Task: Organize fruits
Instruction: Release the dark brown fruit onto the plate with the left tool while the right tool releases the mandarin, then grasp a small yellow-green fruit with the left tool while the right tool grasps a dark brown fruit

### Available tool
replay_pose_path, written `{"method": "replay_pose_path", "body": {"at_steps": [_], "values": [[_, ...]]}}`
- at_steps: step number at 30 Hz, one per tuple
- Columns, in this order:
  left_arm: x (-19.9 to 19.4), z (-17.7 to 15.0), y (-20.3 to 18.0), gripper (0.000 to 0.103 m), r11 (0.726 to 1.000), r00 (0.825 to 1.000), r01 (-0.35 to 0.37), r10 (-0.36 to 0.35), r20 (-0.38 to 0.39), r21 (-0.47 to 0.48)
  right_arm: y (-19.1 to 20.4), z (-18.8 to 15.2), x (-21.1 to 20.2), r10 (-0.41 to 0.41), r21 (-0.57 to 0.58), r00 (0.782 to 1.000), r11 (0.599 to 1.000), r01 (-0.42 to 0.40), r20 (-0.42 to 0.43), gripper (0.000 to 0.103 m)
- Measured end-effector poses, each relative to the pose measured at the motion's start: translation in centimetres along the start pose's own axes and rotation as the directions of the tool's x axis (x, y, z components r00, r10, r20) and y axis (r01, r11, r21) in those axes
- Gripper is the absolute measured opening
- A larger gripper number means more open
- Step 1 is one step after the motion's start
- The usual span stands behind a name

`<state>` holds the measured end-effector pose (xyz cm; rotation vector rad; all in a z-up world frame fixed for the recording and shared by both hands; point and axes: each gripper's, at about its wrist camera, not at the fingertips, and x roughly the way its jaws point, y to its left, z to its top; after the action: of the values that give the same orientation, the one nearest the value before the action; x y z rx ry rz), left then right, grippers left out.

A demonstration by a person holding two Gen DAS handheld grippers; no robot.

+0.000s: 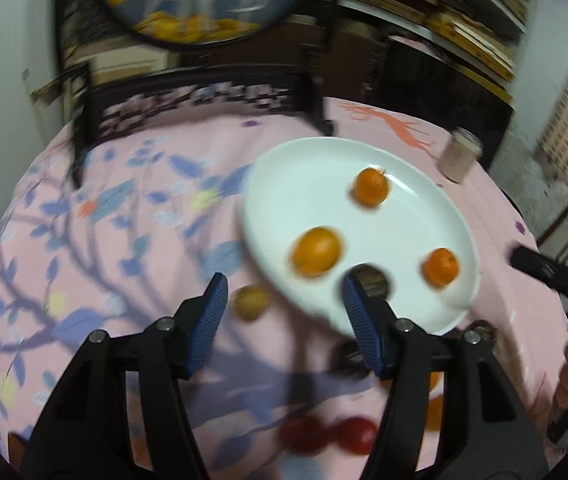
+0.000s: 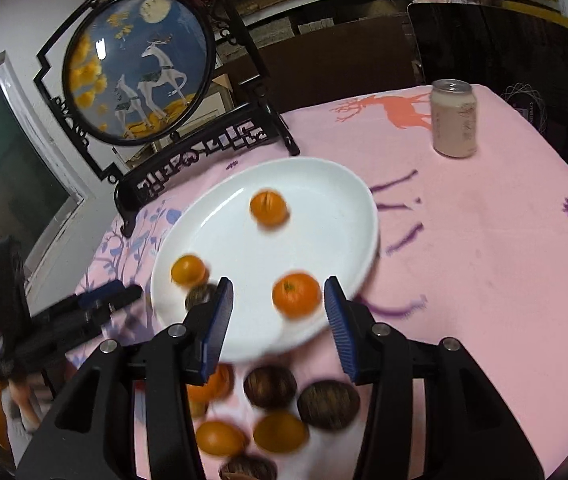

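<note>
Looking along the left tool: jaws apart, nothing between the blue pads, poised over the near rim of a white plate on the pink-clothed counter. Three oranges and one dark brown fruit already on the plate. Outside it, a tan fruit just beside the rim, two red fruits close under the camera, more orange and brown pieces half hidden behind the right finger. Pale drink can upright beyond the plate.

Looking along the right tool: jaws also parted and empty, framing the nearest orange without touching it. Same plate, three oranges, brown fruit at its left edge. A cluster of brown fruits and oranges waiting on the cloth below the rim. Left tool visible at the plate's left side.

Sorting judged roughly a third done; most fruit left to move.
</note>
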<state>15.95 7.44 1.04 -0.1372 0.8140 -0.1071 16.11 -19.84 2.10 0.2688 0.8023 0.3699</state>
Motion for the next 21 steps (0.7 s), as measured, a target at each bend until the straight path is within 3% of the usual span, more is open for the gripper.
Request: {"method": "replay_pose_path", "body": {"at_steps": [3,6,9,12,16,17,21], "values": [[-0.2,-1.0,2.2,0.06,0.998,0.999,-0.039,0.039,-0.018,-0.047,-0.2,-1.9,-1.3,0.001,-0.006,1.0,1.0,-0.001,0.002,0.048],[0.0,-1.9,2.8,0.059,0.997,0.997,-0.076,0.075,-0.031,-0.035,-0.9,-3.3,-2.1,0.003,0.01,1.0,1.0,-0.003,0.0,0.048],[0.4,-2.3,1.4,0.058,0.989,0.991,-0.137,0.137,0.004,0.061,-1.5,-4.2,-2.7,-0.025,0.008,1.0,1.0,0.025,0.007,0.048],[0.8,-3.2,-1.0,0.058,0.961,0.983,-0.183,0.178,0.043,0.207,-1.7,-4.3,-2.5,-0.041,0.003,0.999,0.999,0.041,-0.002,0.048],[1.5,-3.1,-1.9,0.045,0.94,0.981,-0.193,0.18,0.069,0.282,-1.7,-4.4,-2.4,-0.048,-0.006,0.999,0.999,0.048,-0.009,0.048],[1.9,-3.0,-1.8,0.038,0.939,0.982,-0.19,0.178,0.067,0.285,-1.6,-4.3,-2.3,-0.049,-0.007,0.999,0.999,0.049,-0.008,0.048],[3.0,-2.4,-1.4,0.032,0.948,0.991,-0.137,0.13,0.045,0.286,-1.7,-4.4,-2.3,-0.051,-0.006,0.999,0.999,0.051,-0.011,0.048]]}}
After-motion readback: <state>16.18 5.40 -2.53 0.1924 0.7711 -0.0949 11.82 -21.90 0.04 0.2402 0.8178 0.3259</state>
